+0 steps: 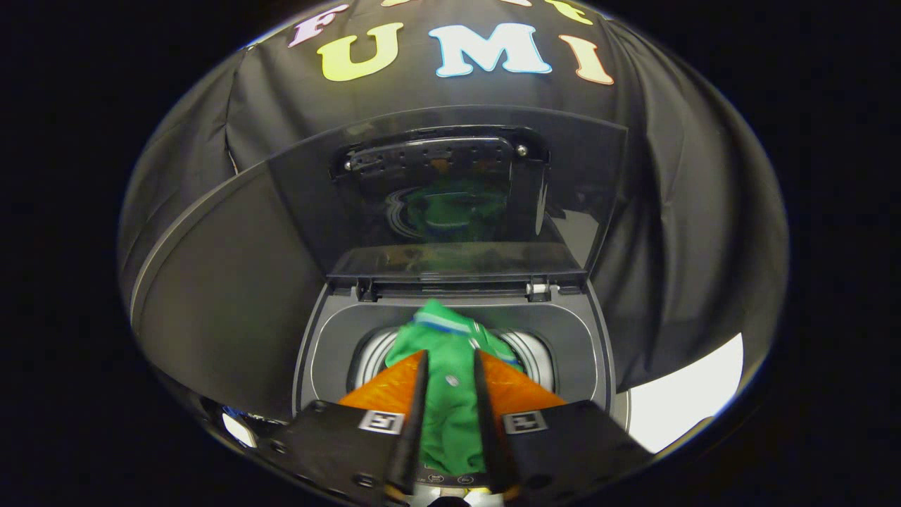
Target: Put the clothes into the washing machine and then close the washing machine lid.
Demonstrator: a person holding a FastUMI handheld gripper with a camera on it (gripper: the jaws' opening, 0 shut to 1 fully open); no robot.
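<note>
**Green garment held over the open drum, lid yet to be closed**

Black cloth drapes the booth behind a dark grey top-loading washing machine [320, 352], whose opening faces up toward the camera.

The hand-held gripper [450, 366] has its two fingers drawn close together, with a bright green fabric garment with a white and blue striped band [450, 401] pinched between them. Both fingers appear to press on the cloth, so the grip looks firm. The garment runs up between the fingers and bunches just beyond their tips, directly over the ribbed metal drum [369, 355] in the machine's round mouth. Whether its far end already rests inside the drum cannot be told.

Beyond the drum, the glossy dark transparent lid [450, 204] stands upright on its hinges, with a green reflection of the garment in its panel.

As a judgement, the task is in its first half: the clothing is at the opening but not yet released, and the lid remains to be shut.
</note>
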